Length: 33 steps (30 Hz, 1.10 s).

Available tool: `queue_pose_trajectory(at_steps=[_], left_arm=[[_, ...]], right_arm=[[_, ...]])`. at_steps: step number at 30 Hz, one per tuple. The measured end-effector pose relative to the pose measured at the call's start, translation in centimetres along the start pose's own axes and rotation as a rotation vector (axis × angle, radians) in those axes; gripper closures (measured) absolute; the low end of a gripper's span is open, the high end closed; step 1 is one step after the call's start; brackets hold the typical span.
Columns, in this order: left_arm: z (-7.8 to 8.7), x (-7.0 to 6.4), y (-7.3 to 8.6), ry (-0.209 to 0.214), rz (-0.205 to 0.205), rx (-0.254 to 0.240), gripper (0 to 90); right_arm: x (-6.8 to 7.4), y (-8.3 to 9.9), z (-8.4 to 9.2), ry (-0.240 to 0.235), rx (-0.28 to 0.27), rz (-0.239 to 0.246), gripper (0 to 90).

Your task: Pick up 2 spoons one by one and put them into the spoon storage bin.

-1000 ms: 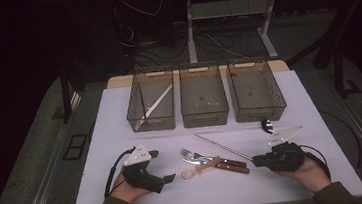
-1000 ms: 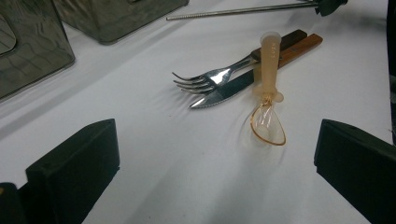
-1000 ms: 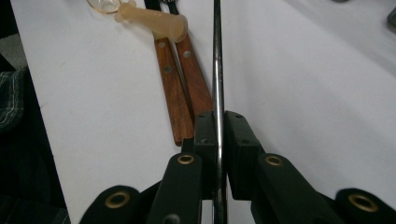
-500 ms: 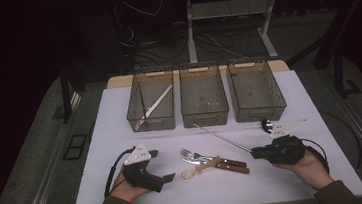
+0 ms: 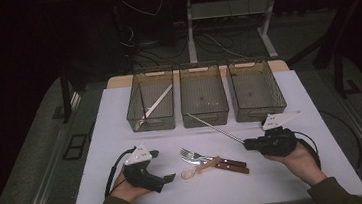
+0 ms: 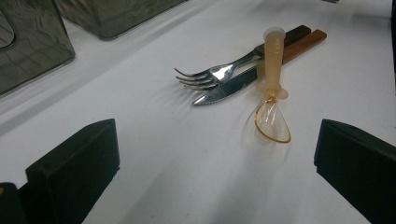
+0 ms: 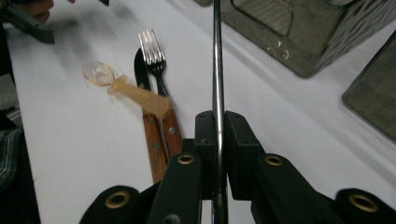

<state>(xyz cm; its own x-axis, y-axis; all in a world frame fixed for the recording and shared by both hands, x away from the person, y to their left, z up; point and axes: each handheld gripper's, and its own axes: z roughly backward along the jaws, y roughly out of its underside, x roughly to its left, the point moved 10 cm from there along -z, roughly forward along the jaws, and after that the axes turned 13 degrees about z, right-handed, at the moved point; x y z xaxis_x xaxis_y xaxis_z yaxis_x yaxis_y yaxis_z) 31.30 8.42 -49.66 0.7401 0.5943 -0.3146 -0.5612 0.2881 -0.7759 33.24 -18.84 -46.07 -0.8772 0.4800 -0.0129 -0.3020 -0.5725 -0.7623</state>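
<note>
Right gripper (image 7: 217,135) jaws pinching a metal rod (image 7: 216,56), left gripper (image 6: 215,158) jaws spread, spoon (image 6: 272,88) handle lettering unreadable

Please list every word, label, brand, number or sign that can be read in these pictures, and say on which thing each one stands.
Raised letters run along the handle of the translucent plastic spoon in the left gripper view; they are too small and faint to read with certainty.
Fork, knife, metal rod, three baskets: no text can be seen.
Grey plates on the grippers: small dots, no letters.
</note>
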Motion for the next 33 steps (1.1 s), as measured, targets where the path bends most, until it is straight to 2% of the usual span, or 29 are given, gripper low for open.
queue_pose_trajectory(at_steps=[16, 22, 28, 33], left_arm=[[0.0, 0.0, 0.0, 0.002, -0.007, -0.001, 0.0], [0.1, 0.0, 0.0, 0.001, -0.008, -0.001, 0.0], [0.1, 0.0, -0.1, 0.003, 0.008, -0.011, 0.0], [0.1, -0.1, -0.1, 0.005, 0.002, -0.014, 0.0]], right_arm=[[-1.1, -3.5, -1.8, 0.025, -0.028, -0.008, 84.4], [-1.8, -5.0, -2.6, 0.051, -0.035, -0.016, 84.4], [-2.5, -6.9, -3.8, 0.069, -0.038, -0.024, 84.4], [-3.1, -8.5, -5.1, 0.079, -0.029, -0.036, 84.4]])
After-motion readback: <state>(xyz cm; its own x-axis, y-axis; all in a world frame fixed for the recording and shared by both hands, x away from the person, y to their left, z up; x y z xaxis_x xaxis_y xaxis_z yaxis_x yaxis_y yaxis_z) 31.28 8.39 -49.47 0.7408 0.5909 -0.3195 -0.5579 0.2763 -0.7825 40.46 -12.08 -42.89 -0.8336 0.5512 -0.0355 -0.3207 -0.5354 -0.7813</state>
